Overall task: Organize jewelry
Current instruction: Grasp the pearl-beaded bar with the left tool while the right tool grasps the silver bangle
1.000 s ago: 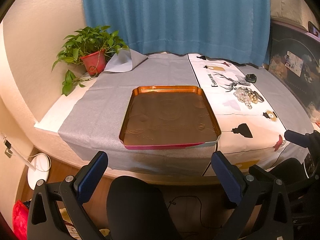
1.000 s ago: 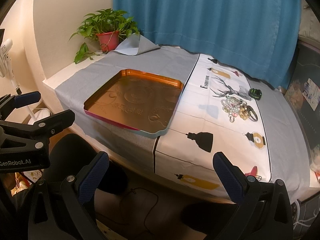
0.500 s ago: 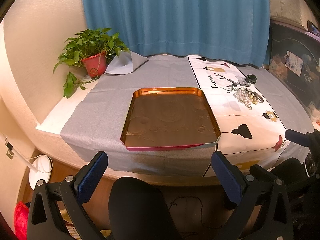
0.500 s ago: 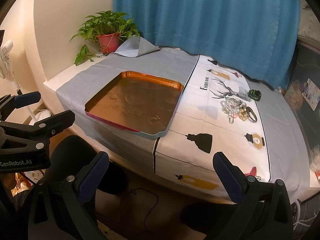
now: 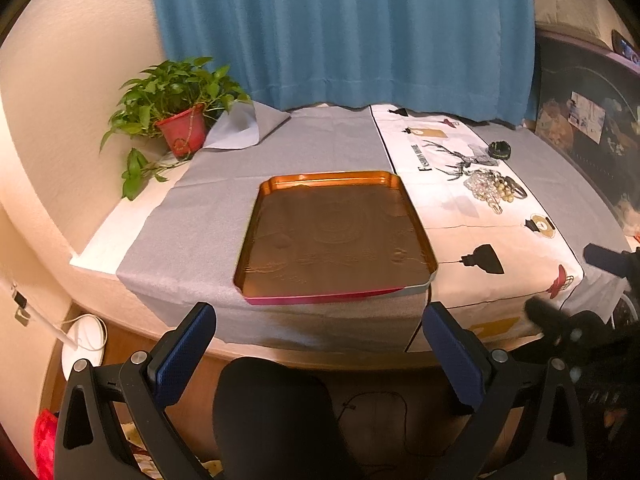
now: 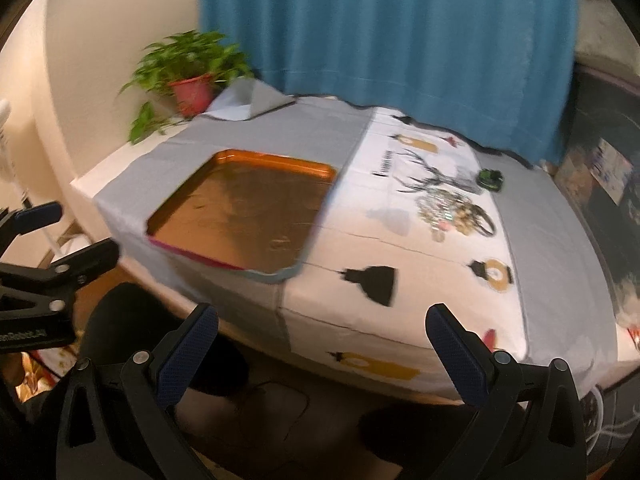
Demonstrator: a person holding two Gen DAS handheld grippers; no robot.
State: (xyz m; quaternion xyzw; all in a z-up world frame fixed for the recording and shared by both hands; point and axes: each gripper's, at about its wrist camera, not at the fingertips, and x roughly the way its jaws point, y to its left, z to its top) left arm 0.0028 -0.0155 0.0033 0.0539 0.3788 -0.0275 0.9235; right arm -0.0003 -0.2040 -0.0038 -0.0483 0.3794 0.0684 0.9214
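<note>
A heap of jewelry [image 5: 493, 188] [image 6: 452, 210], beads, chains and a dark bangle, lies on the white printed cloth at the right of the table. Left of it an empty copper tray [image 5: 334, 196] [image 6: 224, 160] rests on the grey cloth near the front edge. My left gripper [image 5: 320, 356] is open, held below and in front of the table edge, facing the tray. My right gripper [image 6: 322, 356] is also open, low before the table's front edge, well short of the jewelry. Nothing sits between either pair of fingers.
A potted plant [image 5: 178, 114] stands at the back left corner. A small dark round object [image 5: 500, 149] lies behind the jewelry. A blue curtain [image 5: 340, 32] hangs behind the table. A black chair back [image 5: 276, 412] is below the table edge.
The right gripper has swung toward the table and to the right, blurring its view. The left gripper has drifted only slightly. Both remain open.
</note>
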